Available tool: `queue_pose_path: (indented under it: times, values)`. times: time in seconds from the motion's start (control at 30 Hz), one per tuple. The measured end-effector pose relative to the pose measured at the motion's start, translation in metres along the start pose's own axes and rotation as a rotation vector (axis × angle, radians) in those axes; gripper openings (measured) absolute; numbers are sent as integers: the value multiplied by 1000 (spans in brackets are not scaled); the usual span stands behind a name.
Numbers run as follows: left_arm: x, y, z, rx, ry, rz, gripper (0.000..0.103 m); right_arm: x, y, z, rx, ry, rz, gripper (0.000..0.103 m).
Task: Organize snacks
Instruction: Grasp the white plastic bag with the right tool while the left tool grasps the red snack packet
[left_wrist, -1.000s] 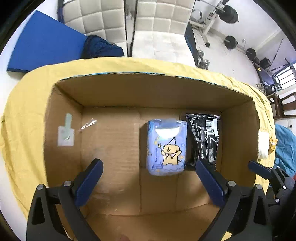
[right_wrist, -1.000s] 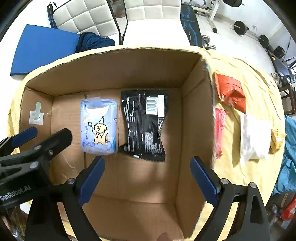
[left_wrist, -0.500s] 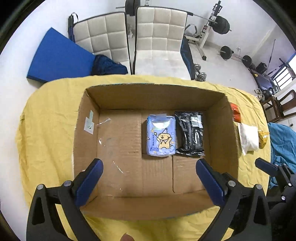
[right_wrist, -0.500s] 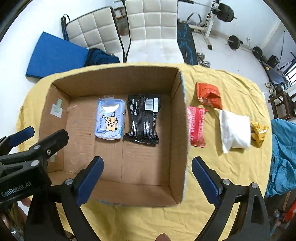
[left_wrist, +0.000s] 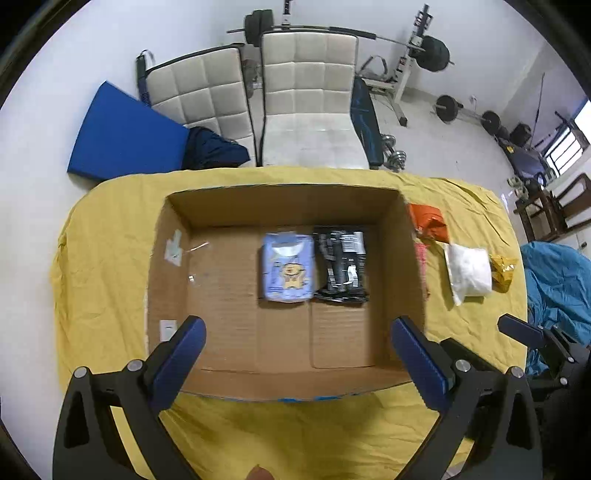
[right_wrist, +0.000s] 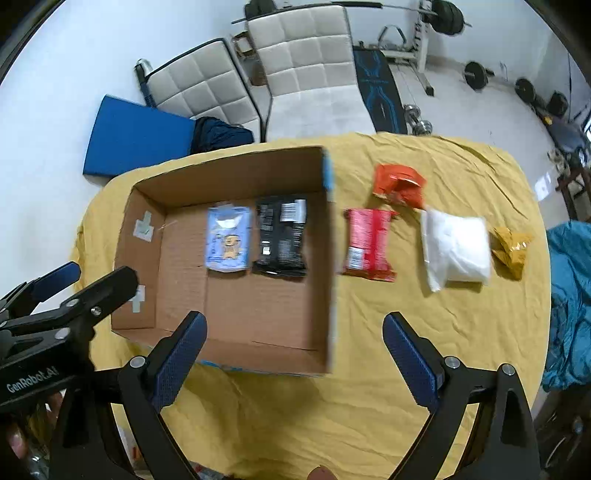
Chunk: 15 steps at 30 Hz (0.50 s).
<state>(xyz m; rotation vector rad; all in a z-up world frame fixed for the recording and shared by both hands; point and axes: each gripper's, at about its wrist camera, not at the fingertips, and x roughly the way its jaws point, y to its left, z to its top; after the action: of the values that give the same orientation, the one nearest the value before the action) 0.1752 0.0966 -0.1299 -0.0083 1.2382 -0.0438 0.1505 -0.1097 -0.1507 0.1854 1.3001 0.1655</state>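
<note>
An open cardboard box (left_wrist: 173, 280) (right_wrist: 325, 280) rests on a yellow cloth. Inside lie a light blue packet with a cartoon bear (left_wrist: 287, 271) (right_wrist: 228, 243) and a black packet (left_wrist: 341, 269) (right_wrist: 281, 236), side by side. To the right of the box on the cloth are a red packet (right_wrist: 369, 245), an orange packet (right_wrist: 399, 184) (left_wrist: 428, 221), a white packet (right_wrist: 456, 249) (left_wrist: 469, 269) and a small yellow packet (right_wrist: 511, 247) (left_wrist: 502, 267). My left gripper (left_wrist: 295, 354) hangs open and empty above the box's near edge. My right gripper (right_wrist: 293, 350) is open and empty, high over the box's near right corner.
Two white padded chairs (left_wrist: 306, 110) stand behind the table, with a blue mat (left_wrist: 125, 144) on the floor at left. Gym weights (left_wrist: 436, 55) fill the back right. A teal cloth (right_wrist: 569, 295) lies off the table's right side.
Both grippers have risen and pulled back from the box, so the whole box and table now show. The blue packet stays in the box beside the black one.
</note>
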Motion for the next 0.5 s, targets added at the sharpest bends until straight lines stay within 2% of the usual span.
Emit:
queue_pose_path:
  times: [0.13,0.23,0.33,0.37,0.5]
  values:
    - [13,-42,13,47,8,67,103,1,-66,11,76,16,-45,98]
    - [36,-76,23,103,10,126,103,13,-122,25,140,18,-133,98]
    - [66,-105,33,148,35,170,103,44,-171,43,182,58,-198,98]
    - [74,-111,35,156,43,183,103,62,-187,50,198,74,-202,98]
    - [104,-132,47,164,80,209,103,117,-213,66,203,159,-189,98]
